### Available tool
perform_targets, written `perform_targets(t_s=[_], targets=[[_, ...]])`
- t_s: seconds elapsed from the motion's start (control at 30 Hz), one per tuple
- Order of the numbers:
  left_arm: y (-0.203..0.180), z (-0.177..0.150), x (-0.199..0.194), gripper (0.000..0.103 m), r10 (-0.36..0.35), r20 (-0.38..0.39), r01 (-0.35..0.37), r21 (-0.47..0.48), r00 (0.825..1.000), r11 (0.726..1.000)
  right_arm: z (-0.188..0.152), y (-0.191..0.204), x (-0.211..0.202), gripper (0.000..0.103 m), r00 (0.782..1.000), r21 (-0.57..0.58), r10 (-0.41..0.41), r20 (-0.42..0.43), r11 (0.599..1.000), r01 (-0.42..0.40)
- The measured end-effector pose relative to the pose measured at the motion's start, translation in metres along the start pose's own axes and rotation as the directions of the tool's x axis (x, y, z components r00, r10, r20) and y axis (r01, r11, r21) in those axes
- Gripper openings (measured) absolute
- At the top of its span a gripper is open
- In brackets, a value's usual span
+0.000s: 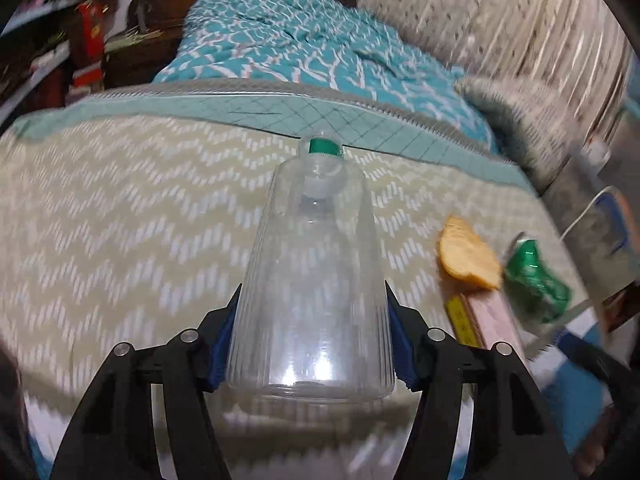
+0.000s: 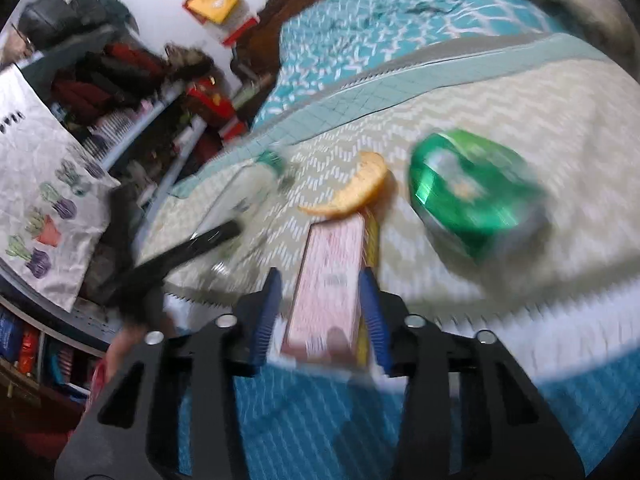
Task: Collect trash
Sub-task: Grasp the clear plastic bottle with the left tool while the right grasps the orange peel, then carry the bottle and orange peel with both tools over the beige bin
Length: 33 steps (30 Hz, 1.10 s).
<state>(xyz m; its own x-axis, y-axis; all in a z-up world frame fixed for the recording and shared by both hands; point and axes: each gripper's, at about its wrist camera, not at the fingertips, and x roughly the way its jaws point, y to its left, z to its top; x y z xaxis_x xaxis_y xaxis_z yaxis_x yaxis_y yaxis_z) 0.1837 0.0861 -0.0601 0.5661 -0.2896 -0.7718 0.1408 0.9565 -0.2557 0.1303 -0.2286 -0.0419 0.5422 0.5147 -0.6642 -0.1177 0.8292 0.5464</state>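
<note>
Mid-task, 2 of 4 visible trash items in hand, none seen deposited yet. Left gripper (image 1: 312, 344) closed on the base end of a clear ribbed plastic bottle with a green screw cap (image 1: 310, 280); blue pads pressed against both sides of the bottle wall, cap end pointing away toward the far, headboard end of the bed. Right gripper (image 2: 320, 304) clamped narrow on a flat pink cardboard box with a yellow side panel (image 2: 328, 276), held lengthwise between the blue pads, near end just over the foot edge of the bed. Carrier: bed covered by a beige chevron-patterned blanket (image 1: 120, 220) with a teal quilted border, teal patterned bedding behind. Still lying on the blanket near its right-hand edge: a curved piece of yellow-orange fruit peel (image 2: 352, 190), just past the far end of the pink box, and a crushed green metallic can (image 2: 472, 196), just beside the peel, nearer the right edge. Whether peel and box tip touch: cannot tell, motion blur. No bin or trash bag identifiable in either view. Judgement: pickup stage done for bottle and box; drop-off pending for both, then 2 more pickups (peel, can). Can likely light and easy to pinch; peel thin, low on soft fabric, risk of snagging the blanket.
</note>
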Motion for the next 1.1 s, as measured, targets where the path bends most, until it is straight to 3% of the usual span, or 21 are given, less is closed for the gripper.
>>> perform_targets(t_s=[0.1,0.27,0.4,0.5,0.6,0.73,0.8,0.93,1.0,1.1], targets=[[0.005,-0.024,-0.018,0.059,-0.038,0.005,0.038,-0.029,0.999,0.999,0.023,0.001,0.033,0.040,0.997,0.027,-0.056,-0.055,0.998,0.058],[0.007,-0.055,-0.032,0.059,-0.044,0.015,0.044,-0.023,0.999,0.999,0.044,-0.022,0.064,0.041,0.997,0.211,-0.039,-0.065,0.976,0.052],[0.003,-0.061,-0.032,0.060,-0.027,0.029,0.027,-0.004,0.999,1.000,0.051,-0.041,0.088,0.039,0.998,0.337,-0.007,-0.059,0.941,0.026],[-0.001,-0.065,-0.034,0.060,-0.006,0.033,0.006,0.007,0.999,1.000,0.056,-0.046,0.094,0.016,0.999,0.361,0.023,-0.046,0.933,-0.005],[-0.002,-0.067,-0.040,0.059,-0.006,0.029,0.006,0.004,1.000,1.000,0.051,-0.042,0.076,0.012,0.999,0.346,0.048,0.001,0.937,-0.046],[-0.019,-0.079,-0.063,0.059,-0.071,0.049,0.069,0.049,0.996,0.996,0.015,-0.025,0.013,0.012,0.984,0.267,0.152,0.092,0.948,-0.172],[-0.035,-0.091,-0.079,0.059,-0.121,0.062,0.114,0.104,0.991,0.988,-0.012,-0.025,-0.017,0.012,0.981,0.231,0.161,0.108,0.956,-0.183],[-0.068,-0.118,-0.102,0.059,-0.226,0.044,0.213,0.207,0.973,0.955,-0.072,-0.036,-0.062,0.012,0.993,0.202,0.086,0.079,0.974,-0.101],[-0.080,-0.132,-0.105,0.059,-0.255,0.018,0.245,0.229,0.967,0.942,-0.105,-0.046,-0.082,0.012,0.998,0.219,0.017,0.068,0.975,-0.032],[-0.095,-0.150,-0.103,0.059,-0.281,-0.030,0.279,0.249,0.959,0.927,-0.129,-0.058,-0.095,0.012,0.998,0.262,-0.021,0.063,0.965,0.004]])
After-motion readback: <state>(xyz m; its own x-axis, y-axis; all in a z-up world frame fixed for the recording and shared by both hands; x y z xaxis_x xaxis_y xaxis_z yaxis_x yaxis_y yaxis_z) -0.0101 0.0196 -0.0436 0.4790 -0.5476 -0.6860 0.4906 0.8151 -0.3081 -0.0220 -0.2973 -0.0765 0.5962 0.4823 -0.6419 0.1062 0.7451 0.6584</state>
